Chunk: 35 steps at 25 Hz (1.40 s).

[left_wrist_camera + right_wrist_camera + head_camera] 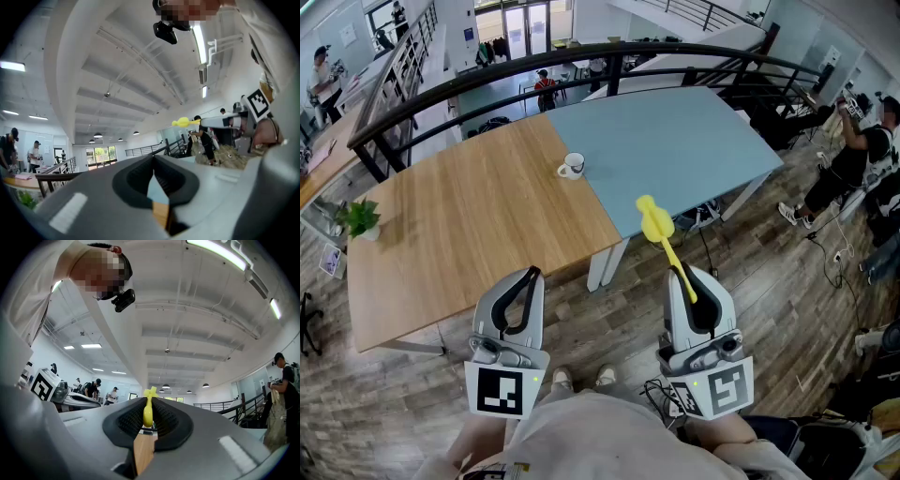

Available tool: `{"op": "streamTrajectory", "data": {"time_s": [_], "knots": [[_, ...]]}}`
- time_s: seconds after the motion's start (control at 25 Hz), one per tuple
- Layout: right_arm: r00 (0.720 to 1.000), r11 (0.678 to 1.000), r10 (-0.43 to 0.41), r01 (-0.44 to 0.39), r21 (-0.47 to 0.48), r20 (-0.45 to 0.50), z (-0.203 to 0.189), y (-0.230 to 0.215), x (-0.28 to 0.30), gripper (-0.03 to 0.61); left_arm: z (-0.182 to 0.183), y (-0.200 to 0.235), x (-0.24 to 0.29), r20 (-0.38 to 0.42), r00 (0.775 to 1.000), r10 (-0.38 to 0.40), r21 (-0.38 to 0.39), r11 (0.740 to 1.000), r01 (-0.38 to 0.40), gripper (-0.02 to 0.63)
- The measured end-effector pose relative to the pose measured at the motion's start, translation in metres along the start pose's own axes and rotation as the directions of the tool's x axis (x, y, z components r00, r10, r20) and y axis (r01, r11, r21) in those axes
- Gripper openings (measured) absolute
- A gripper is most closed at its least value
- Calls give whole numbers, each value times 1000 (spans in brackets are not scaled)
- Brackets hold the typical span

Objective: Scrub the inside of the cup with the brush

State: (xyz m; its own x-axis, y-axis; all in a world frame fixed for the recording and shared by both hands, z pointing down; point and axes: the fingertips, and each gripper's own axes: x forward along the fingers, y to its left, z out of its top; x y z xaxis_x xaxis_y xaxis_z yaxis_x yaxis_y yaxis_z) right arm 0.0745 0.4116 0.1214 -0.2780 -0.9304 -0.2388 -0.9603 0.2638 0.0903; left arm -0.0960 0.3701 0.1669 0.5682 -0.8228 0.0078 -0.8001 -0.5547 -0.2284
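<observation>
A white cup (571,167) stands on the table where the wooden top (469,225) meets the blue top (675,141), well beyond both grippers. My right gripper (684,275) is shut on the handle of a yellow brush (656,225), whose head sticks out up and forward over the table's near edge. In the right gripper view the yellow brush (148,412) runs between the closed pads. My left gripper (532,275) is shut and holds nothing; it hovers short of the wooden table's edge. The left gripper view shows the yellow brush (186,122) off to the right.
A small potted plant (360,219) stands at the wooden table's left end. A black railing (534,66) curves behind the tables. People stand at the far right (853,159) and in the background. Cables lie on the plank floor under the blue table.
</observation>
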Motion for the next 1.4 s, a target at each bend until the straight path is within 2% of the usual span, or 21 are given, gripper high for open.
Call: {"op": "streamTrajectory", "data": {"time_s": [0.16, 0.28, 0.44, 0.8, 1.12, 1.4], "knots": [[1000, 1000, 10, -10, -7, -6, -3, -2, 0, 35, 1, -4, 4, 15, 1000, -6, -1, 1000, 6, 4], [1000, 1000, 6, -6, 0, -15, -7, -5, 1, 34, -2, -8, 7, 3, 1000, -15, 13, 1000, 15, 3], [1000, 1000, 1, 0, 23, -23, -11, -13, 1, 34, -5, -11, 12, -5, 1000, -26, -23, 999, 26, 3], [999, 998, 29, -27, 54, -46, -25, -30, 2, 34, -13, -25, 30, -31, 999, -34, -18, 999, 34, 3], [995, 994, 68, -62, 93, -66, -42, -62, -2, 34, -20, -52, 52, -68, 997, -22, -32, 999, 20, 3], [994, 989, 87, -77, 130, -71, -57, -95, -7, 34, -23, -78, 70, -93, 996, 0, -13, 1000, -2, 4]]}}
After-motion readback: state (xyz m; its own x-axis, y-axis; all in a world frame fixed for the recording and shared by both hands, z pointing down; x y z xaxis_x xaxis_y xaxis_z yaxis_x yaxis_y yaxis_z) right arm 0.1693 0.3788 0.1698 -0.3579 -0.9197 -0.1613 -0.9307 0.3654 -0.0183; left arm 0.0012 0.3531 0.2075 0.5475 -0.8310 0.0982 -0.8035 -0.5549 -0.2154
